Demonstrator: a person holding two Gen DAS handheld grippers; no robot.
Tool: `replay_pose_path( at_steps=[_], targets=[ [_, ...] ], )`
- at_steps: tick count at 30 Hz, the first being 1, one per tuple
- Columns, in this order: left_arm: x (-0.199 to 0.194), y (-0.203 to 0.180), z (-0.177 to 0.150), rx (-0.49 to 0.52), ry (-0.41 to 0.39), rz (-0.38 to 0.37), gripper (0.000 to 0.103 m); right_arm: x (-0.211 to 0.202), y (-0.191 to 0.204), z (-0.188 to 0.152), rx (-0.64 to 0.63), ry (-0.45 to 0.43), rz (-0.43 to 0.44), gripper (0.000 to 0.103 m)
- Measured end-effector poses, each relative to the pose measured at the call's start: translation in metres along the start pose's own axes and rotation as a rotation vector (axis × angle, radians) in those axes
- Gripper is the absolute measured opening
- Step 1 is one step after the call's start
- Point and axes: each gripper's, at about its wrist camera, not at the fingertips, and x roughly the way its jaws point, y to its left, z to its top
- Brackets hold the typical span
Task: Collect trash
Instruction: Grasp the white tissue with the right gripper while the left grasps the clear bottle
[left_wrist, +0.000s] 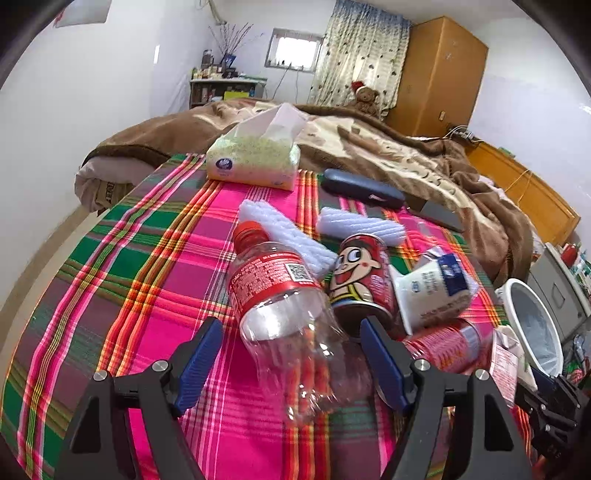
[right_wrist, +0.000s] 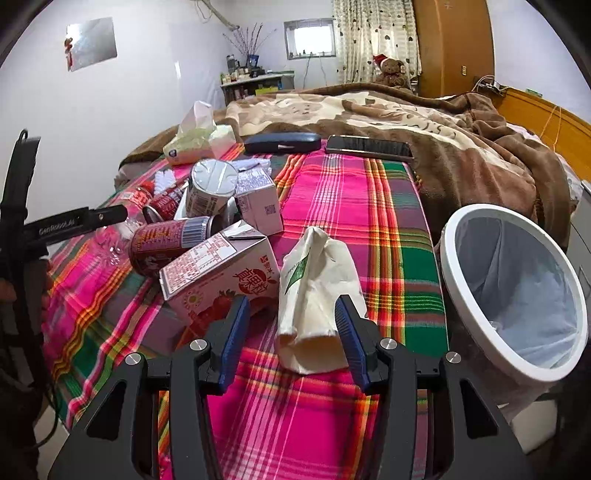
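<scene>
Straddling the clear plastic bottle with a red cap and label (left_wrist: 275, 299), the left gripper (left_wrist: 291, 338) has its blue-padded jaws spread wide, one on each side of the bottle's lower body, with no pad yet touching it as far as the left view shows. The right gripper (right_wrist: 291, 317) is likewise spread, its jaws bracketing the near end of the crumpled cream paper bag with a green mark (right_wrist: 314, 291), which lies on the pink, green and red plaid cloth (right_wrist: 325, 417).

Just beside the bottle lie a red cartoon-face drink can (left_wrist: 360, 278) and a white yoghurt cup with blue print (left_wrist: 432, 291); near the bag is a pink strawberry juice carton (right_wrist: 218, 277). The white-rimmed bin with a pale liner (right_wrist: 517, 291) stands at the cloth's right edge, close to the right gripper.

To do this step well, each gripper should probably close slowly and squarely across the middle of its item: the thin bottle may roll or buckle, so centre it first; the bag will crush, so pinch deep enough to catch several layers before lifting toward the bin.
</scene>
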Motion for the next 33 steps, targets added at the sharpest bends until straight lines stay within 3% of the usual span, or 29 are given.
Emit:
replay_pose_path(
  at_steps=[7, 15, 17, 23, 27, 33],
  targets=[
    [0.022, -0.001, 0.007, -0.01, 0.051, -0.004, 0.076, 0.013, -0.003, 0.006, 0.016, 0.056, -0.016, 0.049],
    [0.033, 0.0, 0.011, -0.025, 0.062, 0.009, 0.076, 0.014, -0.006, 0.009, 0.038, 0.059, -0.017, 0.049],
    [0.036, 0.0, 0.012, -0.029, 0.072, 0.014, 0.076, 0.013, -0.006, 0.008, 0.043, 0.056, -0.013, 0.039],
    [0.036, 0.002, 0.012, -0.044, 0.068, 0.018, 0.071, 0.015, -0.005, 0.009, 0.048, 0.059, -0.006, 0.024],
    [0.034, 0.005, 0.012, -0.055, 0.065, 0.016, 0.064, 0.015, -0.006, 0.01, 0.048, 0.058, -0.003, 0.019],
    [0.028, 0.006, 0.009, -0.055, 0.061, 0.022, 0.064, 0.014, -0.008, 0.011, 0.063, 0.044, 0.002, 0.014]
  ],
)
